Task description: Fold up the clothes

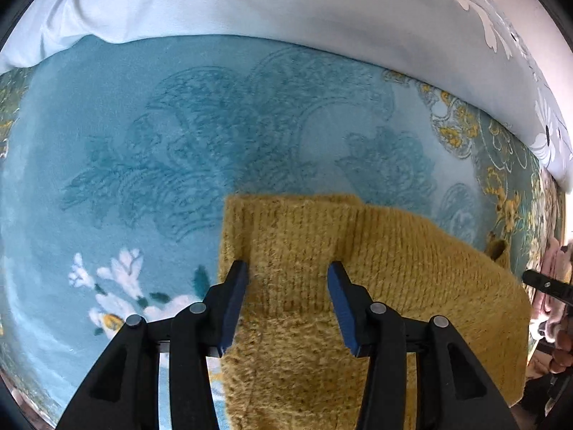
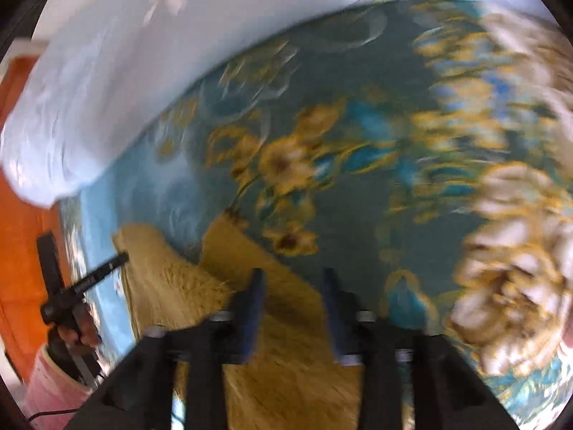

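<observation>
My left tongs (image 1: 288, 272) point straight down over the mustard knit sweater (image 1: 376, 286). Their two blue pads (image 1: 234, 304) stand spread, one at the garment's left border and one over its ribbed middle, with the wool between them but no pad pressing on it. Nothing is pinched.

My right tongs (image 2: 292, 279), seen through a blurred view, hover above the same sweater (image 2: 286, 376) near its far right corner. Their blue pads (image 2: 252, 315) are parted, and no fabric is gripped between them.

The sweater lies flat on a teal floral blanket (image 1: 143, 150). It is folded into a roughly rectangular stack, with a ribbed band doubled over along its far edge and a small loose tip sticking up at the right corner.

From the right view, my left hand (image 2: 77, 326) shows at the left edge in a pink sleeve (image 2: 53, 383), wrapped round the black handle of the left tool.

Beyond the sweater, the blanket carries pale blue embossed scrolls, white blossoms toward the left and yellow flowers toward the right.

Farthest off, a white quilt (image 1: 286, 10) with printed grey-white flowers lies bunched along the blanket's far border.
</observation>
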{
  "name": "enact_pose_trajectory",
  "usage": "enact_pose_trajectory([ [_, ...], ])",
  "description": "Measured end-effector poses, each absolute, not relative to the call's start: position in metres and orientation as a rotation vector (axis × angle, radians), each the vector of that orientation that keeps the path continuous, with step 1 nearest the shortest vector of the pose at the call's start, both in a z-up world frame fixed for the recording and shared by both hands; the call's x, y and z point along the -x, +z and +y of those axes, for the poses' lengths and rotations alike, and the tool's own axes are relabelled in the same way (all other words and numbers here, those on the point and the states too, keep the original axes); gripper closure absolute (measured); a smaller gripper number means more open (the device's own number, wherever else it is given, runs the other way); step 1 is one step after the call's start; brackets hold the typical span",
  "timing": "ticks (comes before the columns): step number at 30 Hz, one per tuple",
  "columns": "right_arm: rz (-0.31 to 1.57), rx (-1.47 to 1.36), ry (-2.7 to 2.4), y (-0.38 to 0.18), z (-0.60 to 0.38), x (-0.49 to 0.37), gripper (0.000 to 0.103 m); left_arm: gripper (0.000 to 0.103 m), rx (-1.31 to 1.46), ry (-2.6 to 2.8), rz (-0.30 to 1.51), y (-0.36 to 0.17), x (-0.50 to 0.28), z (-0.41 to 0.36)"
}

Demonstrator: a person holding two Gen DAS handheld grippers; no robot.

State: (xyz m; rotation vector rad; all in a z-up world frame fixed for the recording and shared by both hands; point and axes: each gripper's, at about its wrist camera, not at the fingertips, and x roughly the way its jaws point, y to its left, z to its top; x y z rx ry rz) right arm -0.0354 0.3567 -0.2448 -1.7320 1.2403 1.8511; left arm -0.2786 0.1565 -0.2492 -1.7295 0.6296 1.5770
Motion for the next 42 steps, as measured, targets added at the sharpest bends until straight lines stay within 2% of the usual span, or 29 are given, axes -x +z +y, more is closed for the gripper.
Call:
enact_pose_trajectory([
  [3,1.179,1.827,1.858,-0.261,0.346,0.052,0.059,0.055,1.746,1.581,0.623,-0.25,0.28,0.149],
  [13,1.245,1.843,1.839,-0.275,0.34,0.055,0.058,0.052,1.693,1.57,0.687,-0.258,0.269,0.148],
  [16,1.218,1.861,1.831,-0.275,0.336,0.055,0.061,0.066,1.695,1.606,0.676,-0.256,0.27,0.142],
  [19,1.228,1.862,1.816,-0.274,0.331,0.053,0.08,0.09,1.715,1.621,0.646,-0.252,0.273,0.135],
  [21,1.239,1.845,1.805,-0.27,0.327,0.051,0.09,0.092,1.733,1.62,0.618,-0.248,0.275,0.13],
  [23,1.249,1.819,1.801,-0.264,0.324,0.047,0.094,0.093,1.742,1.625,0.577,-0.242,0.274,0.125],
  [29,1.327,1.491,1.881,-0.193,0.345,0.008,0.095,0.094,1.658,1.692,0.353,-0.18,0.28,0.106],
  [33,1.344,1.212,1.929,-0.128,0.375,-0.015,0.096,0.094,1.488,1.749,0.236,-0.103,0.294,0.127],
  [36,1.306,1.037,2.005,-0.07,0.396,-0.027,0.096,0.094,1.353,1.745,0.183,-0.041,0.294,0.098],
  [40,1.199,0.982,2.085,-0.033,0.381,-0.036,0.096,0.094,1.247,1.733,0.252,-0.032,0.257,0.121],
  [42,1.179,1.047,2.054,-0.045,0.365,-0.047,0.096,0.094,1.288,1.724,0.315,-0.052,0.242,0.125],
])
